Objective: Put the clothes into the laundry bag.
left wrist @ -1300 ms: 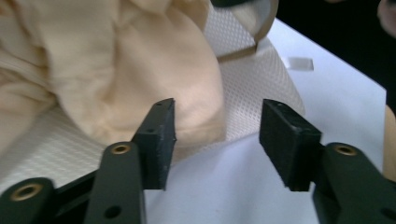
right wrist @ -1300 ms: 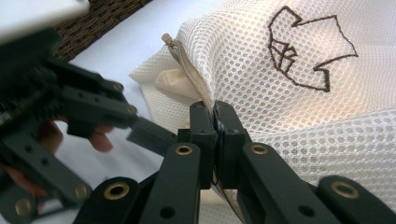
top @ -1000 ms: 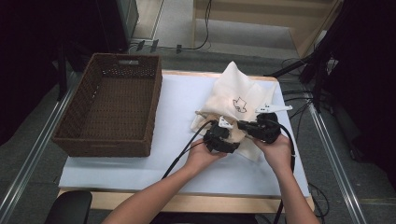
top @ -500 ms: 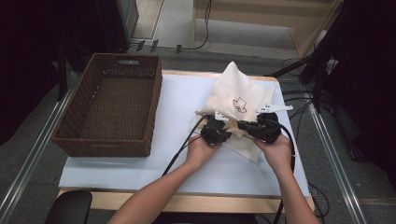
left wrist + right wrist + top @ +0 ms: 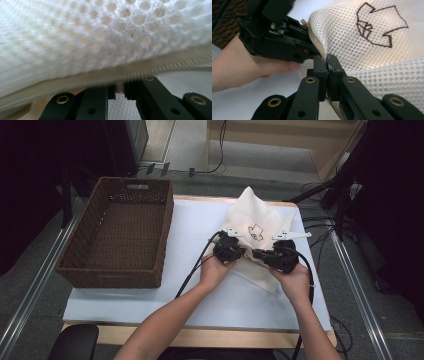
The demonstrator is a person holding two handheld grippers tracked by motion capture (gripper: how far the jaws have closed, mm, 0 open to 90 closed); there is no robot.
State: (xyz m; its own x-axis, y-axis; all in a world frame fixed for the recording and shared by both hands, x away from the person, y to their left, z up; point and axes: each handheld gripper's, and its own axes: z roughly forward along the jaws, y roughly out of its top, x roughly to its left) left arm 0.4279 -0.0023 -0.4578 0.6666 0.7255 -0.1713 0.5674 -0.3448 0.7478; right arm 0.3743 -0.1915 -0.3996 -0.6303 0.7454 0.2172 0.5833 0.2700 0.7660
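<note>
Left gripper (image 5: 120, 91): we see the jaws nearly closed on a small white tab at the zip (image 5: 140, 72) of the mesh bag (image 5: 100, 37). Probably the zip pull; too blurred for us to be sure.

Right gripper (image 5: 327, 65): jaws pinched shut on the bag's zip edge, right beside the left gripper (image 5: 279, 40). The two are almost touching.

High view: we see both grippers, left (image 5: 229, 249) and right (image 5: 280, 257), close together at the near edge of the bag (image 5: 255, 220), hands (image 5: 215, 270) wrapped around them. The grip points themselves are hidden there under the gripper bodies; the gripper views give us those.

Right gripper view also gives us the brown stitched logo (image 5: 379, 23) on the mesh, plus the person's left-hand fingers (image 5: 287, 66) on the white mat. Left gripper view is mostly out-of-focus mesh, very close to the lens.

Bag sits on the right half of the white mat (image 5: 200, 220), bunched up, one corner pointing to the far side. Logo faces up (image 5: 256, 231).

Around: brown wicker basket (image 5: 90, 270) on the left end of the table, well apart from the bag. Black cables (image 5: 192, 270) trail back from both grippers across the mat toward us.
</note>
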